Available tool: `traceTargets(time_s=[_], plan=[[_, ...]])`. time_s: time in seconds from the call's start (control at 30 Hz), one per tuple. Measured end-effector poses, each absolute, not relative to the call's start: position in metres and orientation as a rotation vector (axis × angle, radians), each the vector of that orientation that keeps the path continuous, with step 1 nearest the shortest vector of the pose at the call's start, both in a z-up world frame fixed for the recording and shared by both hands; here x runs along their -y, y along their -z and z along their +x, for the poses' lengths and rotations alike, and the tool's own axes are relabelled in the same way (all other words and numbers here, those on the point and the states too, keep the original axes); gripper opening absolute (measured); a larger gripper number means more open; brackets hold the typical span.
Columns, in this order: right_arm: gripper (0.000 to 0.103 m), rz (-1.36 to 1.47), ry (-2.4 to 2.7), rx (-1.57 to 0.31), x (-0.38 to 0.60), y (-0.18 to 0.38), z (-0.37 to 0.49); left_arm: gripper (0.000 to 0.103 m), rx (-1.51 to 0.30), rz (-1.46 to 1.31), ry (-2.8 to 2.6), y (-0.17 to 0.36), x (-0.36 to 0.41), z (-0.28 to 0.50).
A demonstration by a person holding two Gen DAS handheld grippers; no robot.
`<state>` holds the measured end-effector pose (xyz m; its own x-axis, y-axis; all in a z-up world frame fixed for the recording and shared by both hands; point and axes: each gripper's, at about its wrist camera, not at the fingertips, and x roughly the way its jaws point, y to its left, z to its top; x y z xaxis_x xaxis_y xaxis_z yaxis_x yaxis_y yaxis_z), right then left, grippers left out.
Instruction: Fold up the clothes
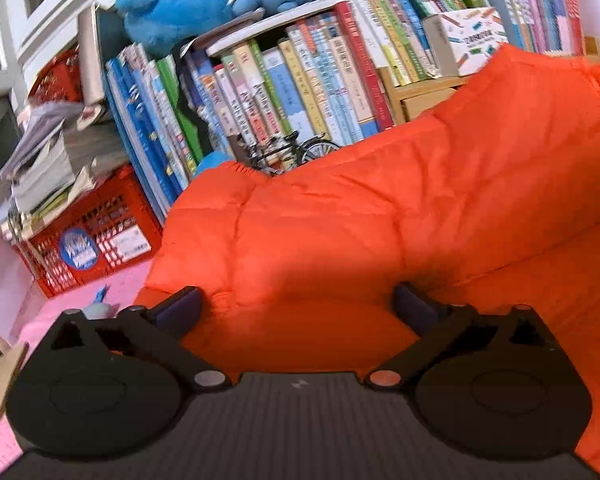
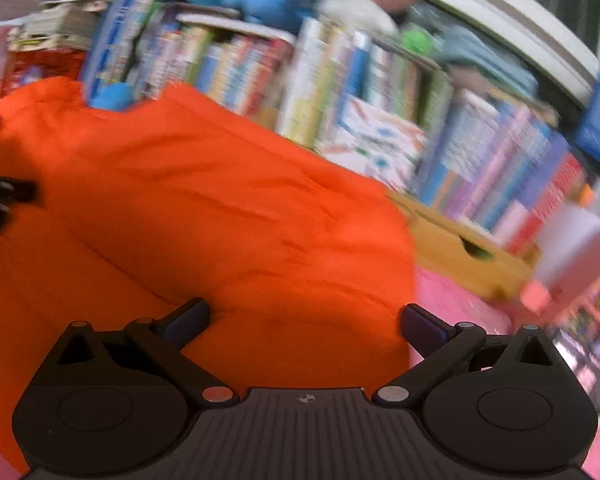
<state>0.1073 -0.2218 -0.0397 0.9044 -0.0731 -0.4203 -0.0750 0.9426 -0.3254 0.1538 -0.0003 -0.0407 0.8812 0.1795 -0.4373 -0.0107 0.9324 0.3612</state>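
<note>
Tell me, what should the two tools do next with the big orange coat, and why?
Probably close both on the near edge. The left tool and right tool stand wide open with the orange coat bulging between their fingers, nothing gripped, so no fold can start until they pinch it.

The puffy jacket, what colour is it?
Bright orange. The jacket shows best in the left wrist view.

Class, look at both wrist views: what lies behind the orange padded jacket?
Behind the orange jacket stand rows of books, a small model bicycle and a wooden box. The jacket hides their lower parts.
</note>
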Motion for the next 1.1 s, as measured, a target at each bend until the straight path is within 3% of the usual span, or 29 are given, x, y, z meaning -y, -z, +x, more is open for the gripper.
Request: traceTargets(time_s=[0.2,1.1], plan=[[0.103,-0.203,0.007,-0.530,0.257,0.043,0.114,0.103,-0.485,0.341,-0.091,0.040,-0.012,0.151],[0.103,-0.117,0.096,-0.597,0.256,0.021,0.112,0.103,-0.568,0.202,-0.166,0.037,-0.057,0.154]])
